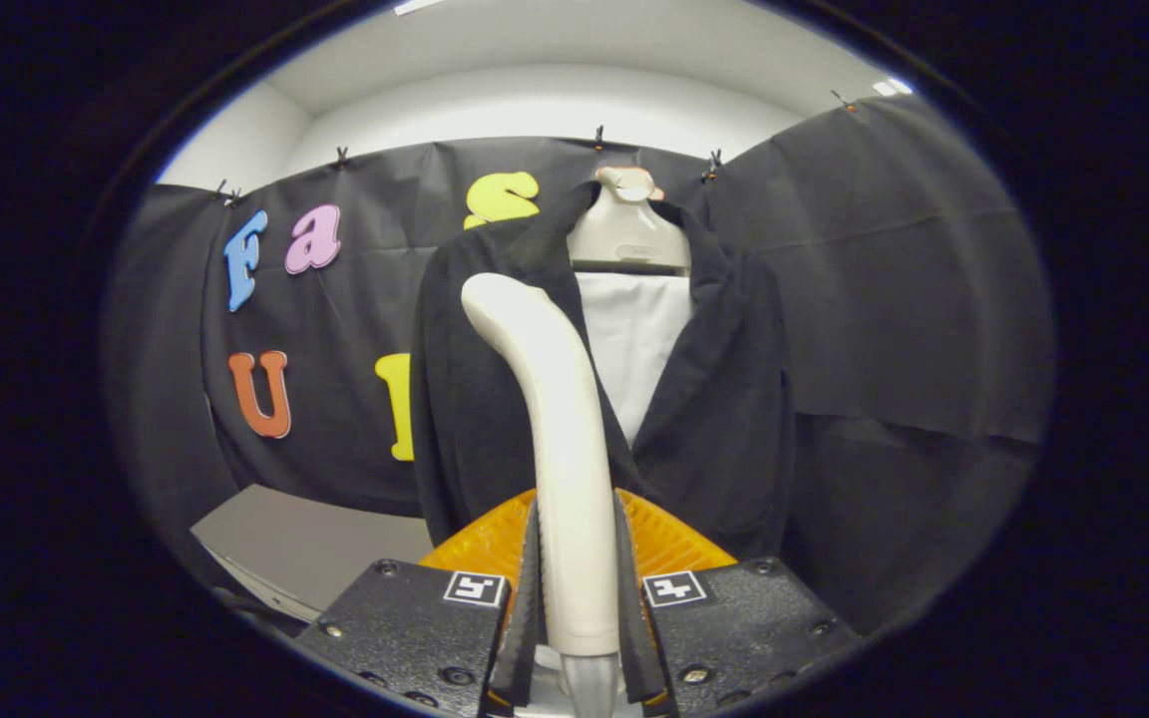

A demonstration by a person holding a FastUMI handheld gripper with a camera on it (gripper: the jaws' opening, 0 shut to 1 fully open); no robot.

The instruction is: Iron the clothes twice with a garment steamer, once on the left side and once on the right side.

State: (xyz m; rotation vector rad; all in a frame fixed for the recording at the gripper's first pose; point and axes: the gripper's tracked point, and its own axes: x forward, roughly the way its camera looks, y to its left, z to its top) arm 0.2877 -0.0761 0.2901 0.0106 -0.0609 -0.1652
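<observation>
Cream plastic steamer handle [563,419] stands pinched in the tool [579,598], its curved head before the black garment [724,399].

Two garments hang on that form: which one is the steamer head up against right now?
The black jacket. The cream garment steamer, clamped in the gripper, rises in front of the jacket's lapel beside the white shirt, which shows in the jacket's opening.

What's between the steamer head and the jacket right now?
In the gripper view, nothing: the gripper is shut on the steamer, whose head rises in front of the hanging jacket with no thing between them.
</observation>
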